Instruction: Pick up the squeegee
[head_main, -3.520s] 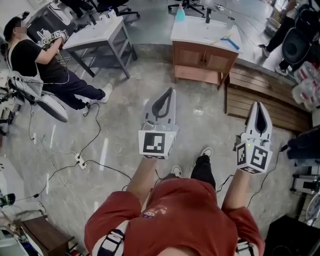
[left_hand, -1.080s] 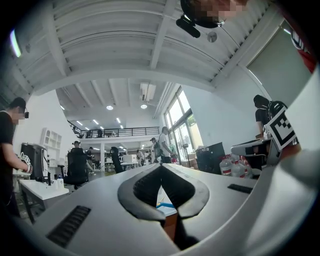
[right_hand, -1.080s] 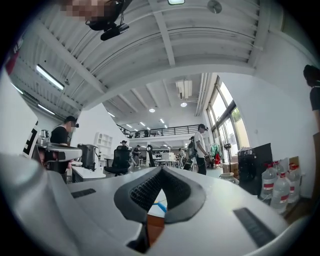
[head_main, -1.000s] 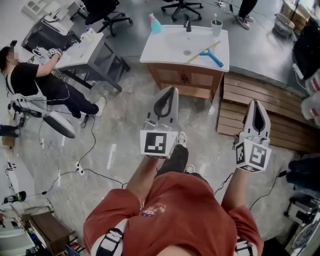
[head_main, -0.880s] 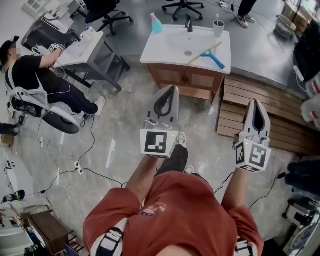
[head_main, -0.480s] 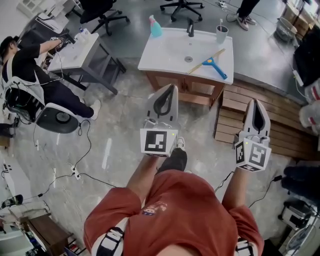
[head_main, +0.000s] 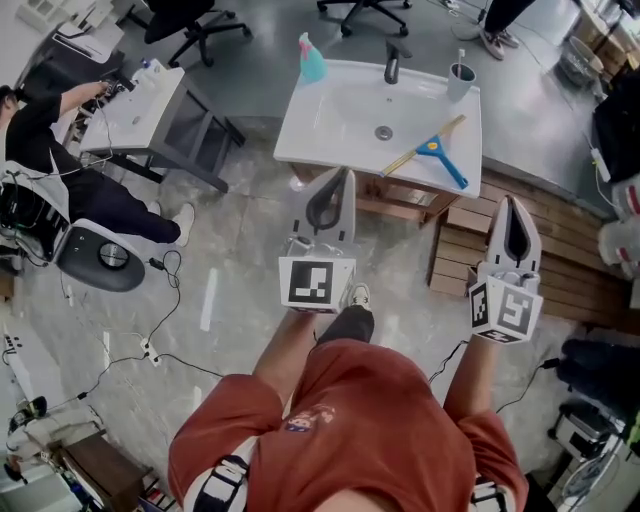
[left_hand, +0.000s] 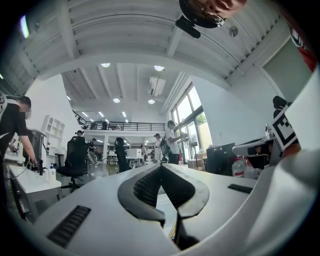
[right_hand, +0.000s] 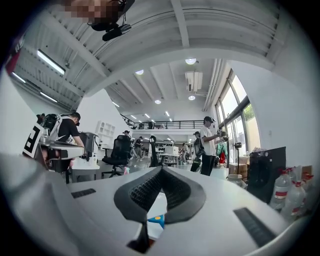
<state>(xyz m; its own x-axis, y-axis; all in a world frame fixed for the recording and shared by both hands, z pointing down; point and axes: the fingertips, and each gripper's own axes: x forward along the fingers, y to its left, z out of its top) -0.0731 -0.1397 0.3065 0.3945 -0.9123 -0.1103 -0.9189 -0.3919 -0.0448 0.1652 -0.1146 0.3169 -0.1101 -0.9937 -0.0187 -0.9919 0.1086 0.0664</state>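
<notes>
The person wears a rust-red short-sleeved shirt (head_main: 352, 420) with a small emblem on the chest, black-and-white straps (head_main: 222, 482) at both shoulders, dark trousers (head_main: 340, 326) and a pale shoe (head_main: 357, 296). The left gripper (head_main: 341, 180) and right gripper (head_main: 511, 205) are pale grey tapering shells with black ribbed pads. Each carries a cube (head_main: 316, 284) with black-and-white square markers.

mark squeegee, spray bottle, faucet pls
squeegee (head_main: 443, 164): head view, on the blue blade head.
spray bottle (head_main: 312, 66): head view, on the teal body.
faucet (head_main: 392, 66): head view, on the black spout.
</notes>
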